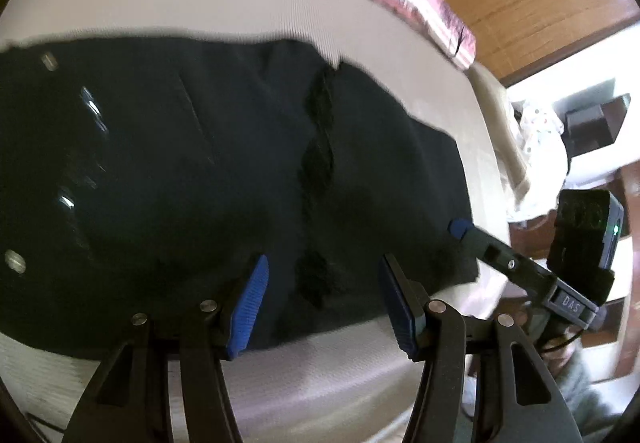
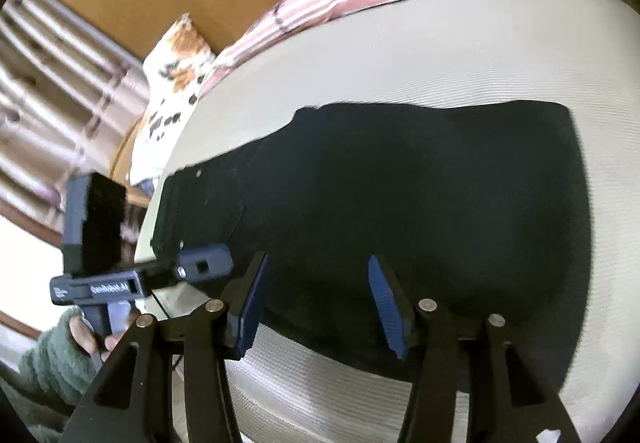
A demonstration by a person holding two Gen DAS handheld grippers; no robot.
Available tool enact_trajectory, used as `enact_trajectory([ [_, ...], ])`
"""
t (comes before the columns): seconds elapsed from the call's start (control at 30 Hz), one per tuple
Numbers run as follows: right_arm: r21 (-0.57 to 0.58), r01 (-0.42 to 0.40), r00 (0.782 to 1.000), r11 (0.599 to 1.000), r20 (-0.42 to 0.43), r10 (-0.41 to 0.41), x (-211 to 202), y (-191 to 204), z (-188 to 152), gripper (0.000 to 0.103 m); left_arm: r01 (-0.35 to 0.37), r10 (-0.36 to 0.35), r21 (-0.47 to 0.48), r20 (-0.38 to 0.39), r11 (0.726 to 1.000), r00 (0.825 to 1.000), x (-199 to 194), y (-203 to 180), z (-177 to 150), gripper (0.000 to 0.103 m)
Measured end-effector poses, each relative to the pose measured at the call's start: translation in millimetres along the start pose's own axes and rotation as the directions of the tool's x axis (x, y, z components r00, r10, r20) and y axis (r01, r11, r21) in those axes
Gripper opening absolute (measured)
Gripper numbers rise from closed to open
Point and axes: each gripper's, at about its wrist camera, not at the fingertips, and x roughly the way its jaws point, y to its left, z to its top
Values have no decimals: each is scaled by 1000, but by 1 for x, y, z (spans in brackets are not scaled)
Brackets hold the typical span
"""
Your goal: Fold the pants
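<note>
My left gripper (image 1: 322, 299) hangs over the near edge of the black pants (image 1: 200, 171), jaws spread wide with nothing between them, and my right gripper (image 2: 316, 299) hovers the same way, blue pads apart and empty, above the near hem. The pants lie flat across the cream mattress (image 2: 400, 51), already doubled into a long band I'd say, though motion blur makes the layers hard to read. I judge we're between folds: next I need both grippers down on one end to pinch it and carry it over.
</note>
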Motion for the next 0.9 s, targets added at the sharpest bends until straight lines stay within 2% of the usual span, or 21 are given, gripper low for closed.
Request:
enact_trajectory([
  [0.27,66,-16,1000,998,26,14,-4,-17,-4,49,27,-36,-95,-92,995,995,26,-1,4,56],
  [0.47,99,-27,999,995,31,24,0,-24,-6,49,35,-47,-124,-95,992,994,29,3,3,55],
  [0.63,124,-35,999,992,42,30,-1,-31,-6,49,46,-58,-108,-116,993,992,40,-5,-1,36],
  [0.67,129,-31,999,991,44,26,-2,-33,-6,49,38,-48,-93,-111,995,993,41,-9,-1,30],
  [0.7,134,-28,999,991,45,22,-2,-35,-6,49,41,-52,-91,-113,995,992,42,-10,0,18],
  [0.73,136,-24,999,990,45,18,-3,-35,-6,49,58,-70,-99,-120,993,990,43,-10,0,14],
  [0.83,144,-6,999,990,51,-1,-7,-39,-7,49,46,-52,-66,-87,997,995,36,-18,-3,11],
  [0.9,150,1,998,989,58,-10,-11,-42,-8,49,47,-48,-26,-39,999,998,19,-27,-8,10],
])
